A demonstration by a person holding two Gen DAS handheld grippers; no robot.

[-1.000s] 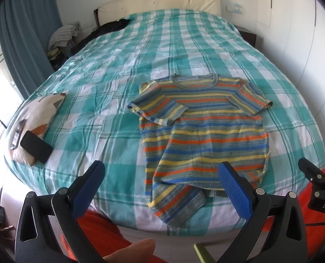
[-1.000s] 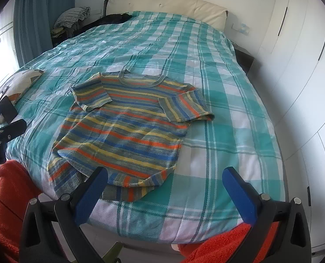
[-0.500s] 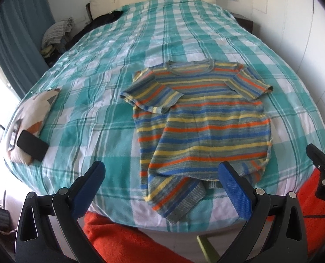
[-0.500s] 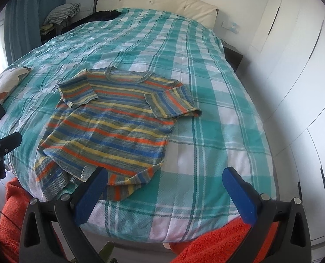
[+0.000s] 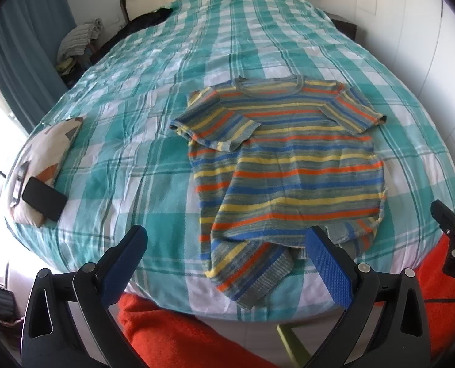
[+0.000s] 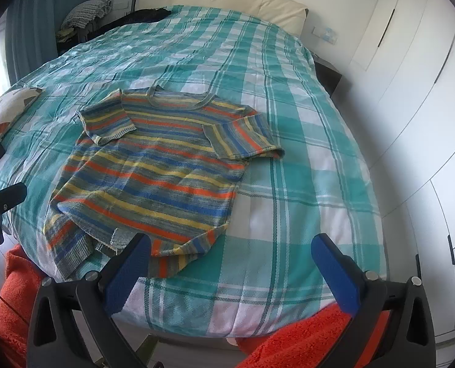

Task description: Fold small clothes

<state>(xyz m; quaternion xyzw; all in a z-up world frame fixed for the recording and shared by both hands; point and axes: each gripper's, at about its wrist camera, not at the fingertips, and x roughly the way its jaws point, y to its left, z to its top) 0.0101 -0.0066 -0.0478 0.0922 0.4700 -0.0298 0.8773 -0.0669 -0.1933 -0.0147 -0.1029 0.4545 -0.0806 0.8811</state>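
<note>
Bedroom setting: a bed with a teal-and-white checked bedspread [image 5: 141,159] fills both views. At 6 o'clock in the left wrist view, the left gripper [image 5: 227,257] hangs above the bed's near edge, jaws spread wide and holding nothing. The right gripper [image 6: 230,262] is likewise spread and empty. A striped knit T-shirt [image 5: 288,165] lies flat ahead, from 12 to 1 o'clock of the left gripper; from the right gripper it sits around 11 o'clock, its hem rumpled and touching neither tool. At 9 o'clock, a black phone [image 5: 44,197] rests on a small cushion [image 5: 48,150].
</note>
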